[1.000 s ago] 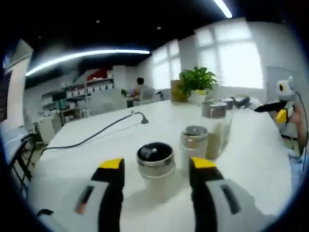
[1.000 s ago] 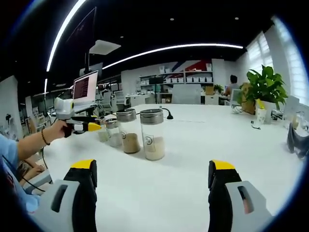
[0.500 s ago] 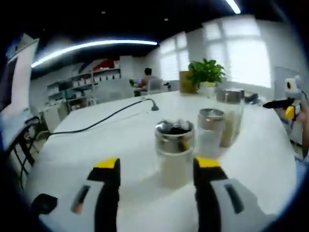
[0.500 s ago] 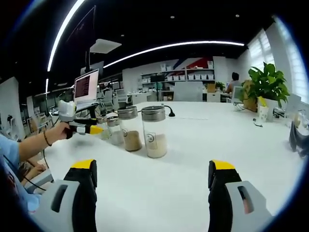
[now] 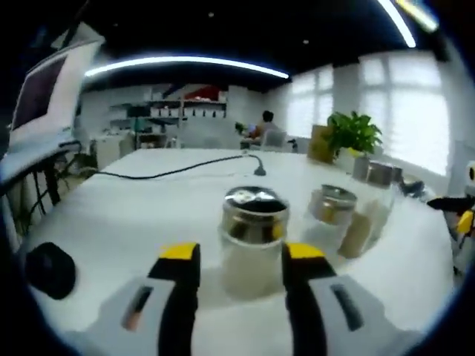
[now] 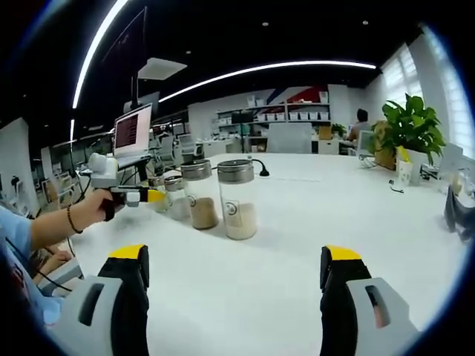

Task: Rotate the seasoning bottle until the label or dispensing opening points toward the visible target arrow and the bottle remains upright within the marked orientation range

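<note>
1. Left claw [image 5: 234, 259]: jaws straddle the nearest seasoning bottle [image 5: 252, 241], one on each flank. Whether they touch the glass, I cannot tell; the view is blurred.
2. Right claw [image 6: 234, 274]: jaws spread wide, nothing between them, low over the white worktop [image 6: 297, 245], well apart from the bottle row.
3. Bottle position: front of a row of jars [image 6: 219, 200], upright on the worktop. No target arrow or marked range is discernible.
4. Judgement on the step: close squarely on the glass body below the cap, then twist about the vertical axis only, base flat, so the neighbouring jar [image 5: 330, 215] just beside is not knocked.
5. Materials: clear cylindrical glass, shiny metal cap, pale powder fill; smooth walls probably slip under light grip. The tallest jar carries a small round label [image 6: 231, 211].
</note>
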Tool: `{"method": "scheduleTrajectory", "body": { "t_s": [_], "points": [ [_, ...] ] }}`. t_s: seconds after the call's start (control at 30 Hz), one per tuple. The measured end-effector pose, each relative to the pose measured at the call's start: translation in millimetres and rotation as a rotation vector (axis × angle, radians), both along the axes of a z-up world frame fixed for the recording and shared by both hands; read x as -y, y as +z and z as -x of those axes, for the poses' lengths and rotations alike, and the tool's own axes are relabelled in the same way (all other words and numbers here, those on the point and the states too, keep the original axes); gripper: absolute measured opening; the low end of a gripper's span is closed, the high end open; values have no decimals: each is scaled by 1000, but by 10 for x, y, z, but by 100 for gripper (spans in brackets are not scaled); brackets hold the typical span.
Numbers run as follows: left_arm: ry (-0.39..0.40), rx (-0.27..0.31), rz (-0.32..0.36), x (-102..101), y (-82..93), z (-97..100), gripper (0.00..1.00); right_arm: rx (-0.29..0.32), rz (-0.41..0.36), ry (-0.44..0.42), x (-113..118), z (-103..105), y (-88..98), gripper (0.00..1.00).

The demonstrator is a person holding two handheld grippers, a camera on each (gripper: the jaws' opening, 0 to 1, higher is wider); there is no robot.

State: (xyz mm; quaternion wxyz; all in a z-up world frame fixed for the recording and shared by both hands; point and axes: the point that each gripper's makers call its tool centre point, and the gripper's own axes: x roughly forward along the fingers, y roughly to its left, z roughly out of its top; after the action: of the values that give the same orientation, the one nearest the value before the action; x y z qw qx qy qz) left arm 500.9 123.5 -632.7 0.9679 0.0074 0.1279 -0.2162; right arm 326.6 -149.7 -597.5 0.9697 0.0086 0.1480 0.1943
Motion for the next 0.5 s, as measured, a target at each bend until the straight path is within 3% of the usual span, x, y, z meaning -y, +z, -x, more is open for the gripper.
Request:
{"method": "scheduleTrajectory", "body": {
  "t_s": [0.07, 0.13, 0.17, 0.23, 0.3, 0.33, 0.37, 0.4, 0.5],
  "points": [
    [8, 11, 2, 29, 28, 13, 49, 1, -2, 2, -6, -3, 1, 99],
    [-10, 36, 70, 120, 113, -5, 53, -4, -2, 1, -4, -4, -14, 99],
    [-5, 31, 55, 123, 97, -14, 54, -5, 3, -1, 1, -3, -19, 99],
    [19, 47, 11, 103, 86, -47, 51, -5, 10, -4, 9, 3, -16, 99],
    [23, 47, 13, 118, 67, -71, 50, 2, 11, -7, 17, 5, 0, 99],
    [28, 31, 18, 113, 38, -74, 47, 3, 12, -8, 21, 4, 2, 99],
    [30, 8, 32, 114, -2, -72, 36, 1, 14, -10, 26, 3, -1, 99],
    [-26, 44, 57, 222, 55, -70, 36, -1, 15, -10, 29, 1, -8, 99],
    [18, 51, 25, 87, 14, -22, 36, -12, 11, -7, 27, 7, -36, 99]
  ]
}}
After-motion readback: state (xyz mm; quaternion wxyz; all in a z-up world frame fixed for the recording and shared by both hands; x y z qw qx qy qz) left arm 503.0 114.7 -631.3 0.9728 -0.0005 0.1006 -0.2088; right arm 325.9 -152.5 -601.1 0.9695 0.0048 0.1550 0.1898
